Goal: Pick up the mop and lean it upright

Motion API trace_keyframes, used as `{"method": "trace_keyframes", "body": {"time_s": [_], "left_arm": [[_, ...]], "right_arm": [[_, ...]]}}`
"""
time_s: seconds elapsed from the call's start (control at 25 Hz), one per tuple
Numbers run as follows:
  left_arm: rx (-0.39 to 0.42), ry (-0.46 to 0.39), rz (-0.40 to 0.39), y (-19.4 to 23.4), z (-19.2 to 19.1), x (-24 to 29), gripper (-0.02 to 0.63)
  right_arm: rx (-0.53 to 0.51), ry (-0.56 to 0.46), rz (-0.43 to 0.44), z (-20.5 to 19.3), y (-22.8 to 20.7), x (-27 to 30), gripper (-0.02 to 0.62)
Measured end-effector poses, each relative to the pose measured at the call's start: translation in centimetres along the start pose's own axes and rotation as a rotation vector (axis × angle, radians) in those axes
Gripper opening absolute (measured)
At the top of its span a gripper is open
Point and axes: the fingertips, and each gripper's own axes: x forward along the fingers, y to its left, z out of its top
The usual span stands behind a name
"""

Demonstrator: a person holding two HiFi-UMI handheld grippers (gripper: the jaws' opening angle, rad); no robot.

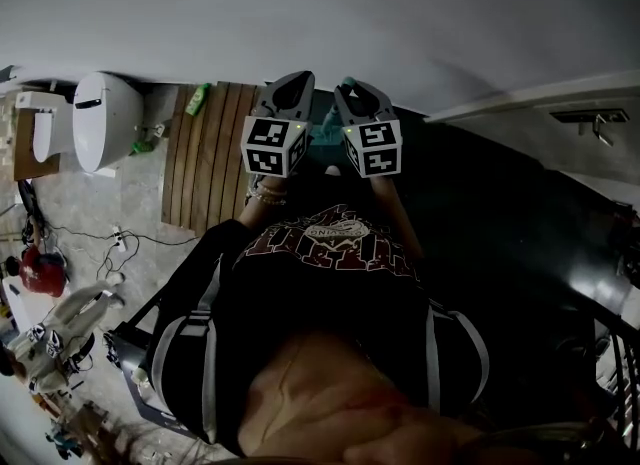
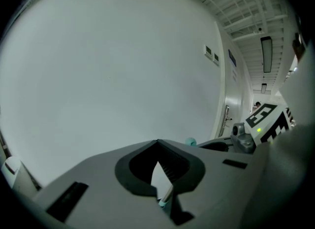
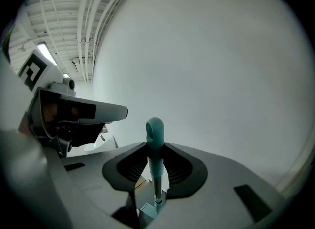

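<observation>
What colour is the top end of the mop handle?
A teal plastic grip on a silver pole; clearest in the right gripper view.

The mop [image 3: 155, 147] has a matt teal plastic grip and shiny metal shaft.

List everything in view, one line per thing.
mop handle: one, teal grip on silver shaft, in the right tongs
toilet: one, white, left, by the wall
slatted board: one, brown wood, floor beside the toilet
bottle: one, green, by the board's far corner
cables: a few, dark, floor at left
wall: one, white, ahead
shirt: one, dark with print, bottom centre
left tongs: one, grey, jaws together
right tongs: one, grey, shut on the mop handle
</observation>
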Motion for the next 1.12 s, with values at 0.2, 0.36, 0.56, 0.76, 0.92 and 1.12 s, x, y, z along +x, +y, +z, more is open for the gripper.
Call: {"method": "trace_keyframes", "body": {"time_s": [0.2,0.36,0.56,0.76,0.92,1.12], "left_arm": [[0.001,-0.001,0.000,0.0,0.1,0.0,0.040],[0.001,-0.003,0.006,0.0,0.1,0.1,0.040],[0.001,-0.001,0.008,0.0,0.2,0.4,0.040],[0.002,0.002,0.013,0.1,0.2,0.9,0.040],[0.001,0.005,0.019,0.3,0.3,1.0,0.040],[-0.004,0.003,0.025,1.1,0.4,1.5,0.040]], "right_arm": [[-0.008,-0.004,0.003,0.2,-0.1,0.5,0.112],[-0.008,-0.002,0.008,0.3,-0.2,0.7,0.112],[0.001,-0.013,0.000,0.6,-0.8,1.0,0.112],[-0.003,-0.012,0.000,0.7,-1.5,1.7,0.112],[0.001,-0.012,0.005,1.2,-1.8,2.3,0.112],[-0.003,-0.007,0.001,1.3,-2.6,3.6,0.112]]}}
